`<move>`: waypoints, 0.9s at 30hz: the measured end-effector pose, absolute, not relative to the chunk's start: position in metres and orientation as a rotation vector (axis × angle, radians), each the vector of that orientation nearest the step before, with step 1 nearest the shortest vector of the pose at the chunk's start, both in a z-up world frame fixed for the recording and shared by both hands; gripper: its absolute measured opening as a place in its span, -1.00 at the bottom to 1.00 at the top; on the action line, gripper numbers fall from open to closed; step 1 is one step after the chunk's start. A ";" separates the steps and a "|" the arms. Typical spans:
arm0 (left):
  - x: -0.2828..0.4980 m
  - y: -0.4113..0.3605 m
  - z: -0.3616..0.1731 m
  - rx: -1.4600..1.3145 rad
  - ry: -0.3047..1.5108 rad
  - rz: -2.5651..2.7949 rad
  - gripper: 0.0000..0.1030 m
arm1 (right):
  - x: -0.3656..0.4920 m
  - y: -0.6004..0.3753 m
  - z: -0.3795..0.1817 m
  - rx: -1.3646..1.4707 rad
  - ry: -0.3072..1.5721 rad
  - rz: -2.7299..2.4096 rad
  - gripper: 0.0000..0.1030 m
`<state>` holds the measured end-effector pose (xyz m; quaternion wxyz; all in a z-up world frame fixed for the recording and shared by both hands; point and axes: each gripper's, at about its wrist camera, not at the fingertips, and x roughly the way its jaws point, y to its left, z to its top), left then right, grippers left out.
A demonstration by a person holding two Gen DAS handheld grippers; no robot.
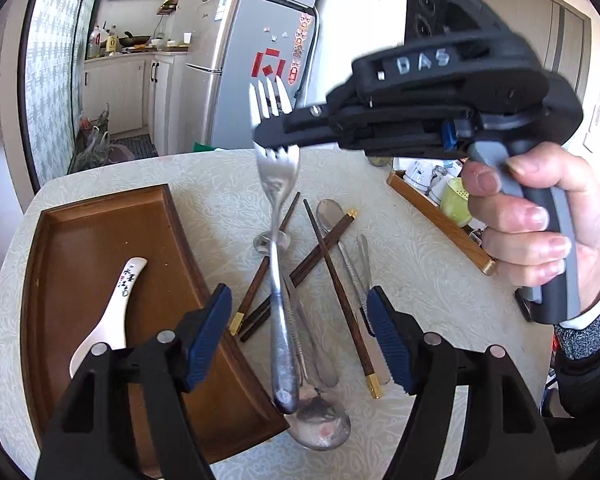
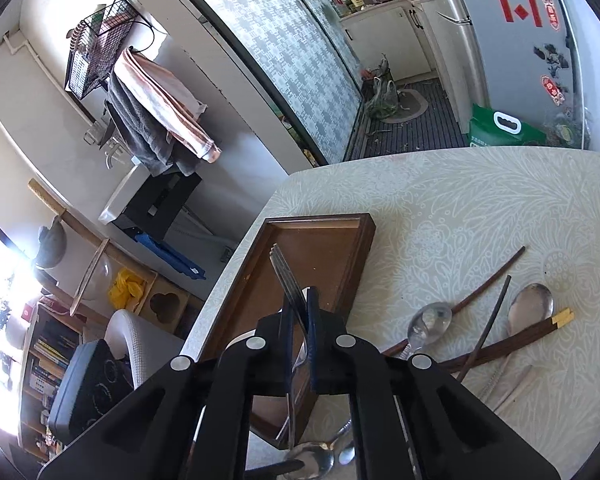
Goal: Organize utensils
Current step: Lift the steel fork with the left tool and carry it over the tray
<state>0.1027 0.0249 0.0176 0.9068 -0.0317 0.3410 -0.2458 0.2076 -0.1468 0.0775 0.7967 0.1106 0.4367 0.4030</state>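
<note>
Fork lifted clear of the pile, on its way to the tray

From the left: the wooden tray [image 1: 100,248] sits at the table [image 1: 420,280] edge with a white ceramic spoon [image 1: 112,308] already in it. The left hand-held gripper [image 1: 300,340] stands wide and empty, the fork's handle hanging between its blue pads without touching them. The right hand-held gripper [image 1: 276,132] is pinched on the fork [image 1: 278,216] just below the tines, so it dangles upright over the chopsticks [image 1: 332,264] and spoons [image 1: 320,424] left on the table. To do this well, I'd say carry it leftward over the tray, lower until the handle rests flat beside the ceramic spoon, then release; dropping it from height risks a bounce out.
</note>
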 end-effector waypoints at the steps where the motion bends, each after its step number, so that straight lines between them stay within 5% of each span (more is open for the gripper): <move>1: 0.105 0.023 0.017 -0.059 0.709 -0.508 0.37 | 0.207 -0.144 0.080 0.241 0.937 0.874 -0.86; 2: 0.107 0.023 0.016 -0.058 0.715 -0.507 0.25 | 0.206 -0.142 0.081 0.247 0.938 0.883 -0.85; 4: 0.111 0.023 0.013 -0.059 0.733 -0.502 -0.48 | 0.206 -0.139 0.085 0.249 0.936 0.893 -0.84; 7: 0.113 0.031 0.014 -0.051 0.715 -0.465 -0.78 | 0.206 -0.135 0.093 0.256 0.930 0.911 -0.83; 14: 0.108 0.056 0.031 -0.030 0.690 -0.417 -0.79 | 0.211 -0.119 0.102 0.269 0.925 0.949 -0.87; 27: 0.109 0.115 -0.004 -0.030 0.824 -0.228 -0.80 | 0.241 -0.051 0.033 0.351 1.111 1.010 -0.90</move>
